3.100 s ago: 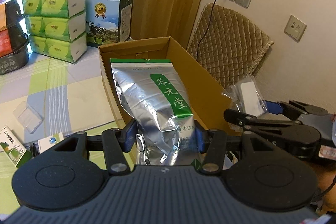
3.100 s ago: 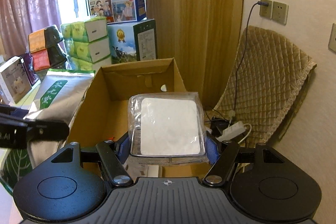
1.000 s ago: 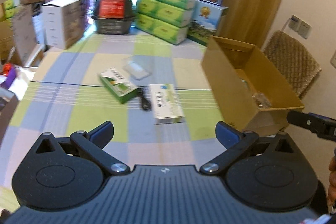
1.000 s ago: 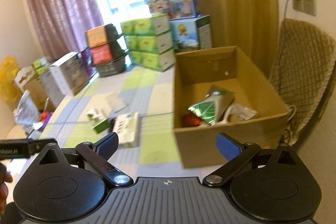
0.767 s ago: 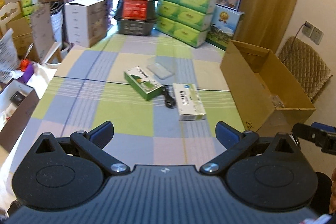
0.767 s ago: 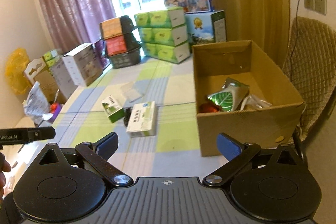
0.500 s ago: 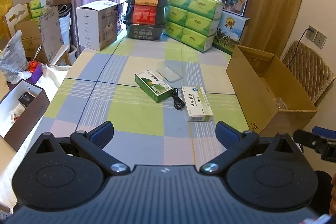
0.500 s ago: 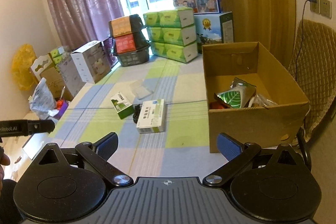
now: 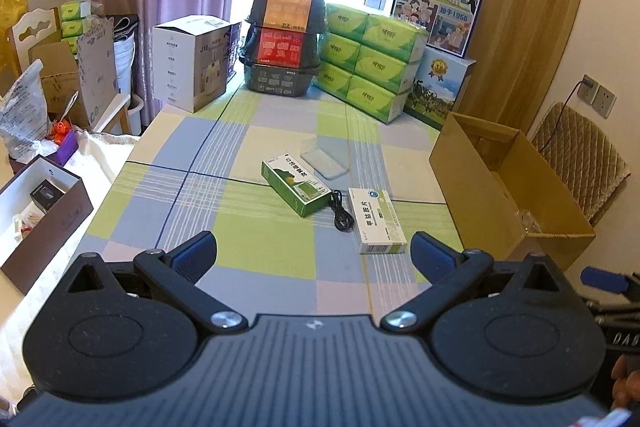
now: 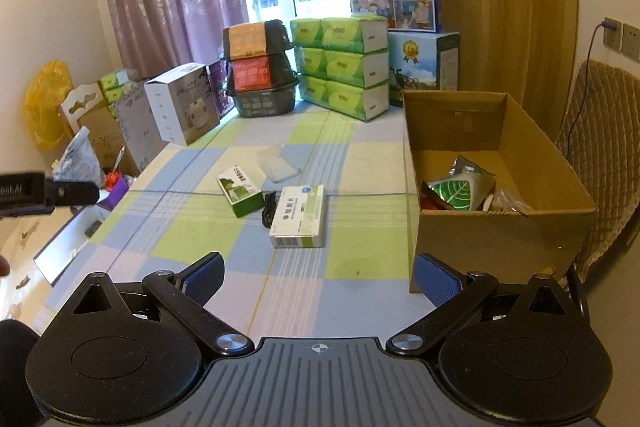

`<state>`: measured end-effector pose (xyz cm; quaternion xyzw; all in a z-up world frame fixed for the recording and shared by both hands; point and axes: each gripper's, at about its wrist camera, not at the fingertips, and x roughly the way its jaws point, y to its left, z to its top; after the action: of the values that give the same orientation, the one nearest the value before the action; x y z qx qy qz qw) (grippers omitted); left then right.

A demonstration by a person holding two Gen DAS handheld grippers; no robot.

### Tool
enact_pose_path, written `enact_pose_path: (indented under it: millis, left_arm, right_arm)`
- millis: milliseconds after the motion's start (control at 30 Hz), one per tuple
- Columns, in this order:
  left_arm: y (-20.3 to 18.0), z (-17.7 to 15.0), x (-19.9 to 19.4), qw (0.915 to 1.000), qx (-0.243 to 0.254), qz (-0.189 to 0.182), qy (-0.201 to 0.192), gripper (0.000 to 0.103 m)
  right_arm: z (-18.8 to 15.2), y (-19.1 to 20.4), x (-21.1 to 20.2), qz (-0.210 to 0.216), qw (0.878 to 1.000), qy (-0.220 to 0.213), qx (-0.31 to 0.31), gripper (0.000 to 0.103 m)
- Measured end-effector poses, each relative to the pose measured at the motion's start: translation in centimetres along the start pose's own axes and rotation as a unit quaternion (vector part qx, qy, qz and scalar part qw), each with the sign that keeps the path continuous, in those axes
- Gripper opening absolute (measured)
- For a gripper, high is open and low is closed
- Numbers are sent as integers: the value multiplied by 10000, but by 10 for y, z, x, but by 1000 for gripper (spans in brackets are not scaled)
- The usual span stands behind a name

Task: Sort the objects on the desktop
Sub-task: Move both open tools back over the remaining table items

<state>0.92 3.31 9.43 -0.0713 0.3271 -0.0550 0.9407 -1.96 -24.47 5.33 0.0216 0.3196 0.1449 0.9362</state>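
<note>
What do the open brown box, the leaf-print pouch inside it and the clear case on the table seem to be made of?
Open brown box: matte corrugated cardboard, seemingly; folded flaps.
Leaf-print pouch: probably metallised foil; shiny, crinkled.
Clear case: likely glossy plastic; the tablecloth shows through it.

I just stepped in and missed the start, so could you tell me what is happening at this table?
A person is sorting desk items into the cardboard box, one gripper in each hand. Both the left gripper and the right gripper are open and empty, held back from the table. A foil bag already lies in the box. On the cloth remain a green box, a white medicine box, a black cable between them and a clear plastic case.
</note>
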Motion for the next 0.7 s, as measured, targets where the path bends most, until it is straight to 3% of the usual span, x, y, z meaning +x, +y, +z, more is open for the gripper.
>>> enact_pose_path:
  millis: [300,700]
  left_arm:
    - [-1,5,37,9998,30,-23,173,101]
    - [18,8,130,9983,41,-70,581,101]
  right_arm:
    - [2,-1,29,63,9999,110,-43,98]
    - [-5,1,125,207,9990,382,-101,98]
